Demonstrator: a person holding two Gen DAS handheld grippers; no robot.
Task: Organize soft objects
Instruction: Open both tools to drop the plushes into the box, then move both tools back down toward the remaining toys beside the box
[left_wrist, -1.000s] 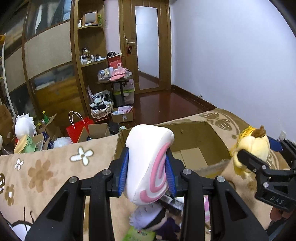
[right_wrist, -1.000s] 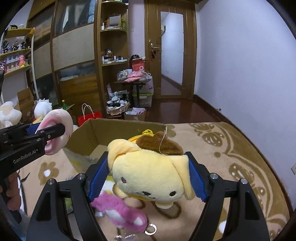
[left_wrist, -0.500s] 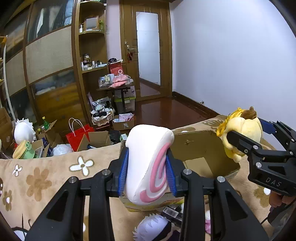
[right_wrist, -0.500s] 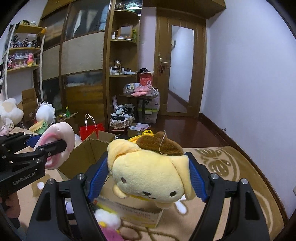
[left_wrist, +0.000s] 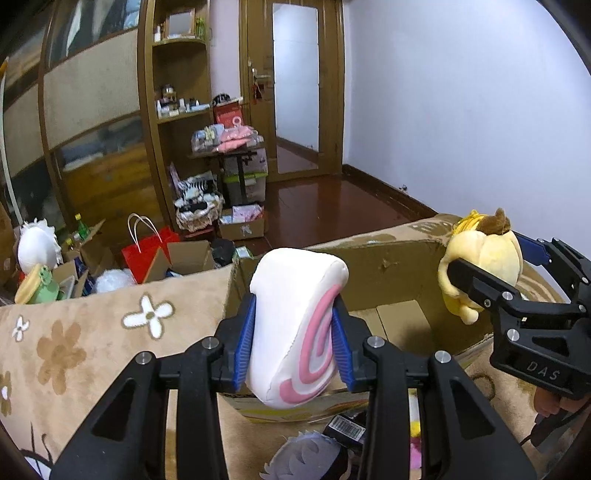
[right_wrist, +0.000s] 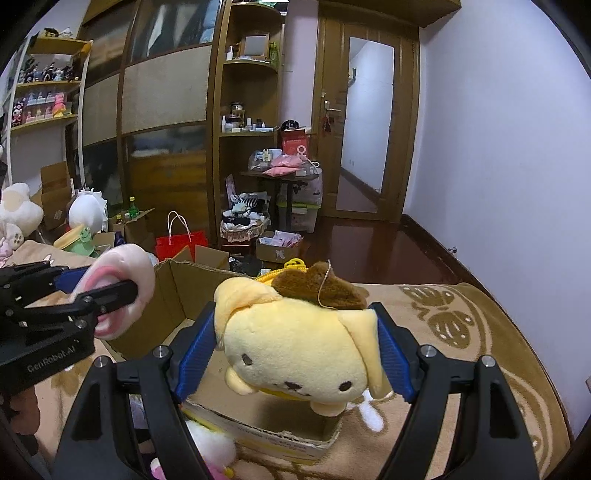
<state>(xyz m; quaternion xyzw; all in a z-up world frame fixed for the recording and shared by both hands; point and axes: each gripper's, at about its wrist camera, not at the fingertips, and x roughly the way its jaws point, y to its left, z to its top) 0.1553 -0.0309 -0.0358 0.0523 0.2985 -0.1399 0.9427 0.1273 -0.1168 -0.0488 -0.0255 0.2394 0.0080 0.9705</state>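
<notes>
- Cardboard box (left_wrist: 402, 258) open-topped on the beige flowered blanket (left_wrist: 92, 332), apparently the bin for the soft toys; inside bare as far as visible.
- Left gripper (left_wrist: 291, 343) clamped on white-and-pink plush (left_wrist: 295, 325), pinched mid-body between blue pads, held above the box's near-left rim.
- Right gripper (right_wrist: 295, 354) clamped on yellow dog plush (right_wrist: 299, 343), squeezed at the head sides, raised over the box's right side.
- Both held high, likely to clear the walls before dropping in.
- More plush (right_wrist: 210, 446) loose just in front of the box.
</notes>
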